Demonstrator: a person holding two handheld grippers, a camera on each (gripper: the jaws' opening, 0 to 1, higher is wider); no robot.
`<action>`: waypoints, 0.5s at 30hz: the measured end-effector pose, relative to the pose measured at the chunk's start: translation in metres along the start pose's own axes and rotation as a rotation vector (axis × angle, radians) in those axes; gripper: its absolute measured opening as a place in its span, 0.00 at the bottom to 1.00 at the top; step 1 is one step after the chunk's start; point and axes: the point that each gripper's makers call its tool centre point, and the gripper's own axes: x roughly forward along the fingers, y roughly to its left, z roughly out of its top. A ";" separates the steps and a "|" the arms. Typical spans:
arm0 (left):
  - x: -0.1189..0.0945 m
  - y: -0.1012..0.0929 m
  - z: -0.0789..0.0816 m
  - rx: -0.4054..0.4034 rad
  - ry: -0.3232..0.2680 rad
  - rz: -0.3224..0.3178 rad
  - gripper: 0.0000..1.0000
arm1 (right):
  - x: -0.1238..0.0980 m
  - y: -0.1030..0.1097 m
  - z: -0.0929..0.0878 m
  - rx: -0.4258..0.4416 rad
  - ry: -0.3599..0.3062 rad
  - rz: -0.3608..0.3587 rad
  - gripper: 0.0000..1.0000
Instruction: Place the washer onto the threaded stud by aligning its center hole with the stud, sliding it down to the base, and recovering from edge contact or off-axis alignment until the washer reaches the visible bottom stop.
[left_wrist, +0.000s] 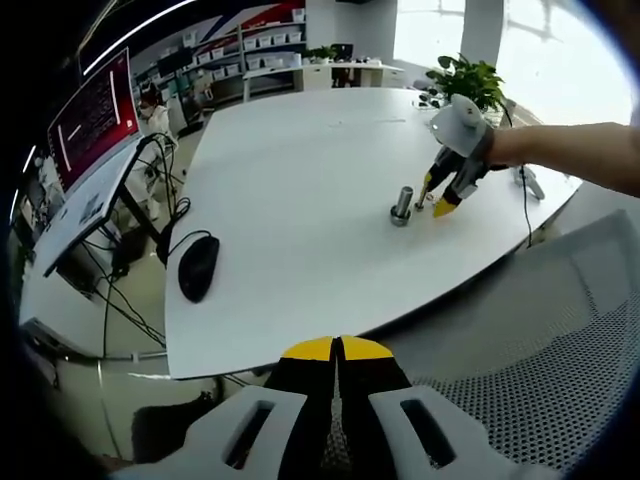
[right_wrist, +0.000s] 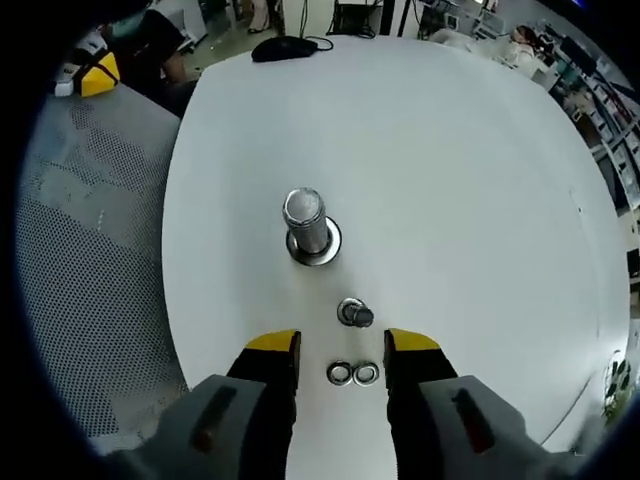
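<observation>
The right gripper (right_wrist: 340, 352) is hanging low over the white desk (right_wrist: 450, 170), and its jaws are standing apart with nothing in them. Two small washers (right_wrist: 352, 374) are lying flat on the desk, side by side and touching, right in the gap between the yellow jaw tips. Just past them a small nut-like metal piece (right_wrist: 354, 314) is sitting on the desk. Farther on, the threaded stud (right_wrist: 306, 222) is standing upright on its round base, with nothing on it yet.

The washers are looking like thin, hard metal rings. They are probably very light and smooth, so one could slip or skate away when it is poked. Lying flat, they are giving the jaws almost nothing to grab from above. I think the best hold is across the outer edge of one ring, one jaw on each side, keeping the hole free for the stud. The two rings are touching, so the jaws may catch both at once.

In the left gripper view, the left gripper (left_wrist: 338, 352) is waiting off the edge of the desk, well apart from the stud, with its jaws pressed together on nothing. A black mouse (left_wrist: 198, 266) is lying near the desk's edge.
</observation>
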 end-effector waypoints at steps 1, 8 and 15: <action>0.000 0.000 0.000 0.000 0.000 0.000 0.00 | -0.002 0.001 -0.001 0.007 -0.007 0.003 0.36; 0.000 0.000 0.001 -0.001 -0.007 0.002 0.00 | -0.017 0.006 -0.008 0.055 -0.055 0.008 0.35; 0.000 0.000 0.000 0.000 -0.005 0.002 0.00 | -0.022 0.009 -0.025 0.097 -0.065 0.013 0.35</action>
